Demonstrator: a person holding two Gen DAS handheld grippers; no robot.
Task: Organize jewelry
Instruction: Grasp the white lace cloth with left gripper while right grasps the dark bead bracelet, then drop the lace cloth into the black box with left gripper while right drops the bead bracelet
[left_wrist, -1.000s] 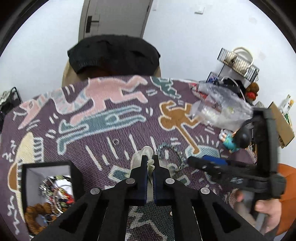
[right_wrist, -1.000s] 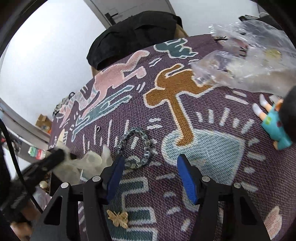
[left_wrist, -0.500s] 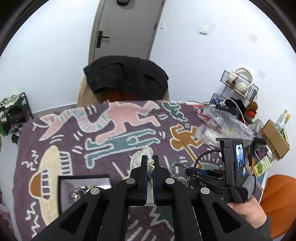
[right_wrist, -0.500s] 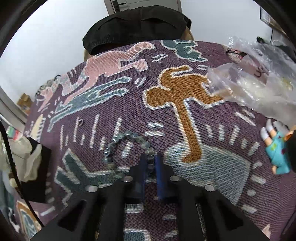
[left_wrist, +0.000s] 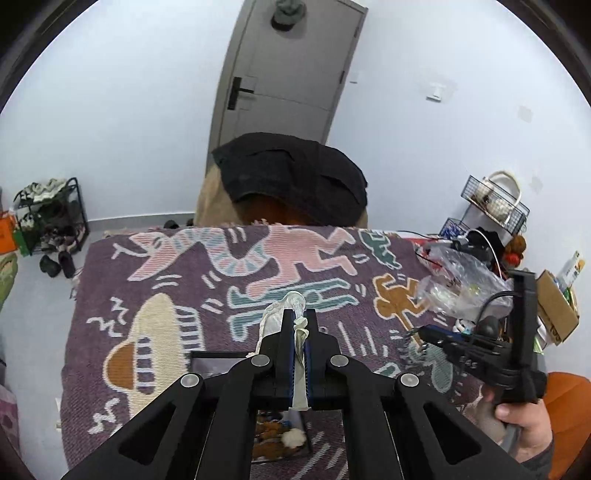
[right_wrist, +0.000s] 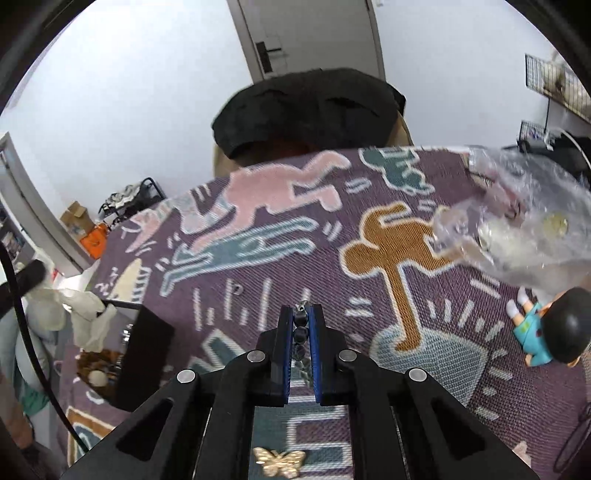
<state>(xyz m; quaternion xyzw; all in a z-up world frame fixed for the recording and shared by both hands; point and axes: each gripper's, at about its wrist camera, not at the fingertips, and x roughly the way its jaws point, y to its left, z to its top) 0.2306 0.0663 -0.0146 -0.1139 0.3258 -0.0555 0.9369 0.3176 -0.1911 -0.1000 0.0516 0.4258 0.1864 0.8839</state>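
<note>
Left of the patterned cloth's (left_wrist: 147, 266) middle, the left tool (left_wrist: 300, 325) is clamped tight on a pale crumpled pouch (left_wrist: 284, 310), held above the black jewelry box (right_wrist: 147, 339). The box's contents are mostly hidden behind the tool. Nearer the cloth's right side, the right tool (right_wrist: 303, 321) is pinched together on a dark beaded bracelet (right_wrist: 301, 332), lifted off the cloth; its lower beads are blurred. A gold butterfly clip (right_wrist: 279, 459) lies on the cloth beneath it.

Both wrist fisheyes sit close behind their own fingers (left_wrist: 286, 332), tilted down over the patterned tabletop (right_wrist: 258, 243), facing the grey door (left_wrist: 284, 70) at 12 o'clock. Shared: door, black-draped chair (right_wrist: 310, 107), tabletop.
</note>
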